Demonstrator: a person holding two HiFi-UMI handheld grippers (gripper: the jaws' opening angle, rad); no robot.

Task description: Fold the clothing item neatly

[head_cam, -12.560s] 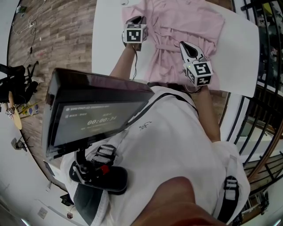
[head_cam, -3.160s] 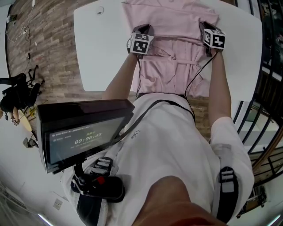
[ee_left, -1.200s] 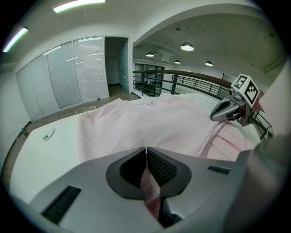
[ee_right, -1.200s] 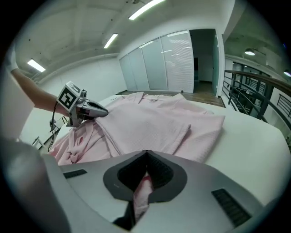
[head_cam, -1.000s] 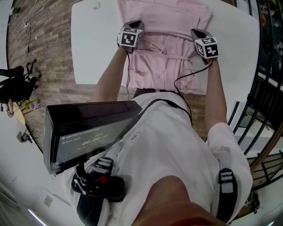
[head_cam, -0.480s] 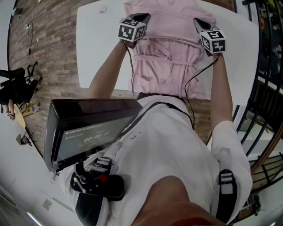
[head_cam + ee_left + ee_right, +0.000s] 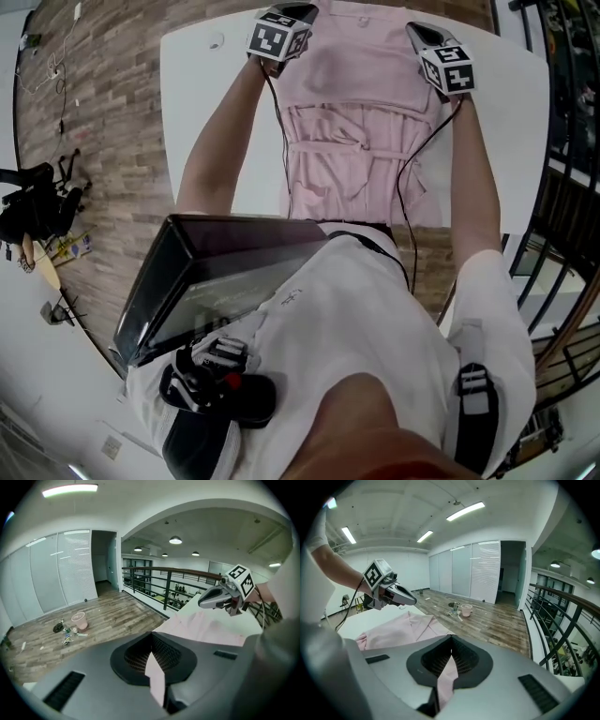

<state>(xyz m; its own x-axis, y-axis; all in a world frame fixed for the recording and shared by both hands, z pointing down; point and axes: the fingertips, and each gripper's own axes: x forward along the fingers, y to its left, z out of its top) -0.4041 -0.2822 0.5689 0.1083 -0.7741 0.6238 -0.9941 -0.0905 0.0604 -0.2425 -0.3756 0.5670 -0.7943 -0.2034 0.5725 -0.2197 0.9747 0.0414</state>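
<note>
At the left, the left gripper (image 7: 300, 13) has its jaws closed tight on a pinch of the pink garment (image 7: 361, 122), which stretches across the white counter (image 7: 211, 122) to the right gripper (image 7: 415, 31), whose jaws likewise clamp pink cloth at the far end.

The garment (image 7: 361, 122) was pale pink, the desk (image 7: 211, 122) white. The left gripper (image 7: 298, 11) and right gripper (image 7: 417, 31) were grey, their cubes patterned with black-and-white square markers. The floor (image 7: 103, 112) showed brown wood planks. The shirt (image 7: 366, 319) was white.
</note>
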